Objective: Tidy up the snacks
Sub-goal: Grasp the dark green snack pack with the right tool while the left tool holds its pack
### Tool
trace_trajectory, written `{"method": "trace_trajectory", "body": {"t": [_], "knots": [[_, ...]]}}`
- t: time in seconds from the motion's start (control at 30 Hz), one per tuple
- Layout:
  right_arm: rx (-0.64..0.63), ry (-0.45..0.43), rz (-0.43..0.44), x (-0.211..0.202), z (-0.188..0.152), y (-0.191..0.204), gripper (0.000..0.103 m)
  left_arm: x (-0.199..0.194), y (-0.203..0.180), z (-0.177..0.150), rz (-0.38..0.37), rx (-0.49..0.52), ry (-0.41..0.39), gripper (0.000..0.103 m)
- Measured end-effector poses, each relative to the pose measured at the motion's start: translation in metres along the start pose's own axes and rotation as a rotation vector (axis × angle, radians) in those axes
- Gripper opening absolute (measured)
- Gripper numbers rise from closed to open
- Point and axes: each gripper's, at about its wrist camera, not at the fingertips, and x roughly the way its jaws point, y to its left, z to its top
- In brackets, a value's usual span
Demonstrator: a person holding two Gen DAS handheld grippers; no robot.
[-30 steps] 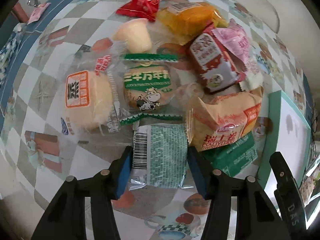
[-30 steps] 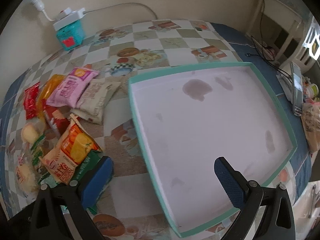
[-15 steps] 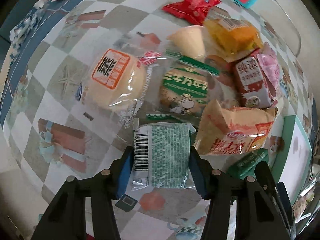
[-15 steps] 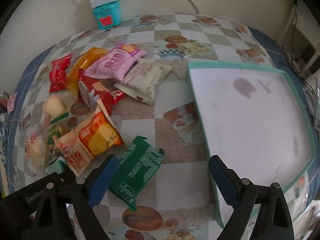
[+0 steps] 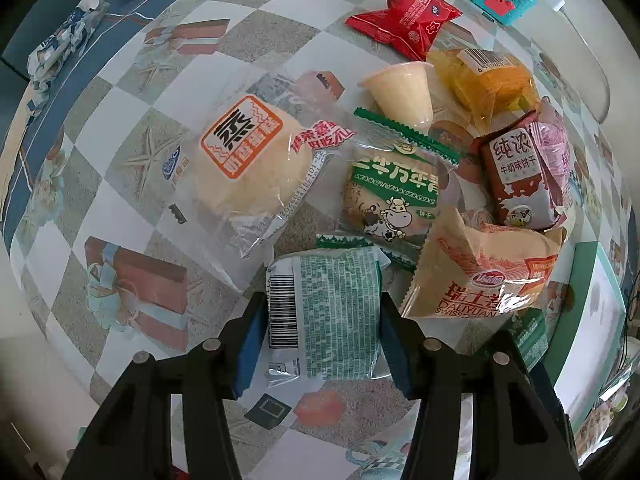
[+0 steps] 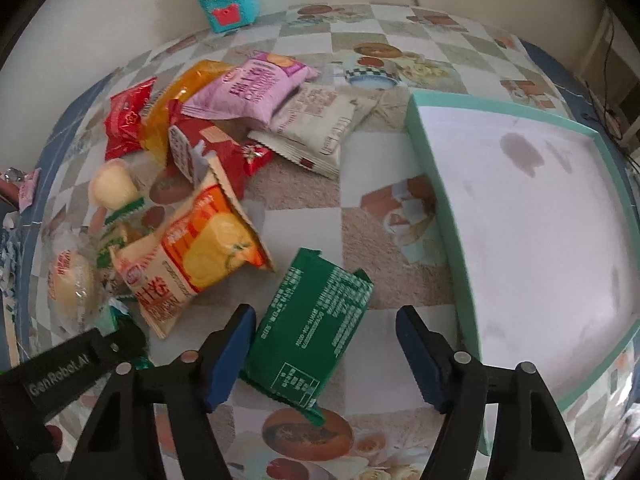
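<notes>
Clamping a pale green snack packet (image 5: 336, 312) by its two sides, the left gripper (image 5: 322, 336) points down at the checked tablecloth (image 5: 120, 208), its blue pads pressed against the wrapper. Just beyond that packet lie a clear-wrapped steamed cake (image 5: 248, 164), a green cow-print biscuit pack (image 5: 394, 196), an orange Swiss roll pack (image 5: 484, 276), a brown milk biscuit pack (image 5: 516, 176) and a red packet (image 5: 404, 16), all heaped close together. The right gripper (image 6: 326, 352) hangs over a dark green packet (image 6: 312, 320) lying flat on the cloth; its jaws have just been closing but stand apart, the left pad just beside the packet's edge and the right pad clear of it. To the right sits the teal-rimmed tray (image 6: 436, 184), its white floor stained.
</notes>
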Motion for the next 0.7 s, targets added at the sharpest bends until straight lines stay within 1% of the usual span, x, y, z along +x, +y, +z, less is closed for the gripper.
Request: {"method": "trace_trajectory", "body": {"t": [0.07,0.1,0.17,0.27,0.4,0.43,0.57,0.6,0.7], "knots": [[-0.006,-0.006,-0.015,-0.001,-0.001,-0.004,0.072,-0.001,-0.001,0.002,0.005,0.001,-0.001,0.056],[-0.008,-0.008,-0.023,-0.001,-0.001,-0.006,0.070,-0.003,0.004,0.008,0.013,0.005,-0.002,0.056],[0.000,-0.006,-0.023,0.002,0.000,-0.010,0.063,-0.001,-0.002,0.009,0.031,0.019,-0.005,0.056],[-0.001,0.005,-0.015,0.008,-0.001,-0.012,0.060,-0.002,-0.007,0.007,0.058,0.043,-0.016,0.056],[-0.033,-0.020,-0.038,0.009,-0.005,-0.011,0.058,-0.001,-0.013,0.006,0.088,0.064,-0.036,0.056],[-0.036,-0.027,-0.041,0.010,-0.005,-0.012,0.057,-0.001,-0.013,0.006,0.091,0.066,-0.040,0.056],[-0.051,-0.035,-0.031,0.006,-0.008,-0.008,0.046,-0.003,-0.018,0.006,0.095,0.080,-0.044,0.055],[-0.050,-0.034,-0.023,0.006,-0.008,-0.008,0.045,-0.002,-0.020,0.005,0.088,0.087,-0.043,0.052],[-0.042,-0.030,-0.007,0.005,-0.005,-0.004,0.043,-0.002,-0.022,0.005,0.074,0.098,-0.031,0.052]]}}
